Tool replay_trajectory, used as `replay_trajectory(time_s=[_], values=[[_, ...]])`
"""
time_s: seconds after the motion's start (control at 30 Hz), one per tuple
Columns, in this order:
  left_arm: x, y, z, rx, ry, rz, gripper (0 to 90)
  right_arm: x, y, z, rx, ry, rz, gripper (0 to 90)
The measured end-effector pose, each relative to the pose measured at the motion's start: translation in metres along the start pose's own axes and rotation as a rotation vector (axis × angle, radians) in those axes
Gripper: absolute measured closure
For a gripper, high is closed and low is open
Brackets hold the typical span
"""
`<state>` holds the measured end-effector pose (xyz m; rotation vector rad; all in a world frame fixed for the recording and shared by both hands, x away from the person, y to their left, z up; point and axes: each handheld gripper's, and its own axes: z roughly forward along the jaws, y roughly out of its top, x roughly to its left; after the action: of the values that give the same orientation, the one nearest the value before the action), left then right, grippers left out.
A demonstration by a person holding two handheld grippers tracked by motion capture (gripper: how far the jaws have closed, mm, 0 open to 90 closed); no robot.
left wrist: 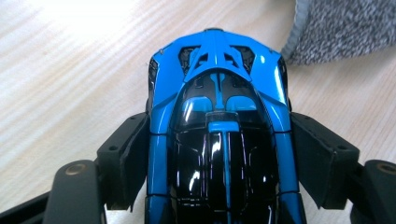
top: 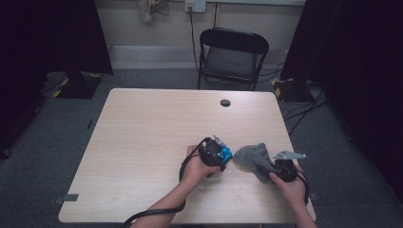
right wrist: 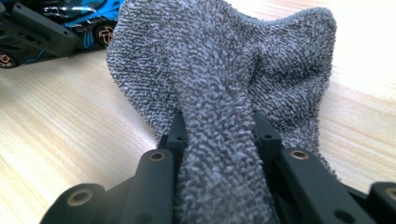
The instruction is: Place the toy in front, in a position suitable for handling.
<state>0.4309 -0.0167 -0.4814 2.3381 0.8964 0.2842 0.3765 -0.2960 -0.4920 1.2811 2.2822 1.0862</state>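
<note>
step: wipe toy car | left gripper (left wrist: 217, 158) clamps blue toy car (left wrist: 219, 130) on table (top: 142, 133) | right gripper (right wrist: 217, 140) pinches grey cloth (right wrist: 224, 79) just right of car | advice: hold car steady, drag cloth lightly across bodywork

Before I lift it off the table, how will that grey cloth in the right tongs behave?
The grey cloth looks like soft terry that bunches into a fold between the right tongs, so it will probably hang limp. Its looped pile should grip the pads rather than slip. It seems light, and its loose end lies near the blue toy car, which it might brush.
</note>
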Motion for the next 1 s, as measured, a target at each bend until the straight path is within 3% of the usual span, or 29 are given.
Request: replay_trajectory(time_s=[0.2,0.33,0.43,0.47,0.53,0.6,0.73,0.87,1.0], values=[[0.001,-0.001,0.001,0.007,-0.012,-0.010,25.2,0.001,0.000,0.000,0.001,-0.002,-0.002,67.7],[0.002,-0.001,-0.001,0.004,0.006,-0.003,21.6,0.000,0.000,0.000,0.000,-0.001,-0.001,67.6],[0.003,-0.002,-0.002,-0.003,-0.015,-0.008,22.1,0.000,0.000,0.000,0.001,-0.001,-0.006,67.5],[0.005,-0.004,-0.003,-0.009,-0.040,0.004,21.8,0.000,0.000,0.000,0.001,-0.001,-0.005,67.5],[0.006,-0.005,-0.004,-0.009,-0.050,0.015,20.8,0.000,0.000,0.000,0.001,-0.001,-0.005,67.5],[0.007,-0.007,-0.005,0.014,-0.082,0.001,19.9,0.000,0.000,0.001,0.000,-0.002,-0.005,67.4],[0.008,-0.011,-0.006,0.005,-0.088,0.001,18.7,0.001,0.001,0.001,0.002,-0.003,-0.007,67.2],[0.008,-0.012,-0.006,0.018,-0.068,0.064,18.8,0.002,0.001,0.001,0.003,-0.008,-0.011,67.0],[0.007,-0.012,-0.007,0.018,-0.068,0.073,24.2,0.002,0.001,0.001,0.002,-0.006,-0.012,67.0]])
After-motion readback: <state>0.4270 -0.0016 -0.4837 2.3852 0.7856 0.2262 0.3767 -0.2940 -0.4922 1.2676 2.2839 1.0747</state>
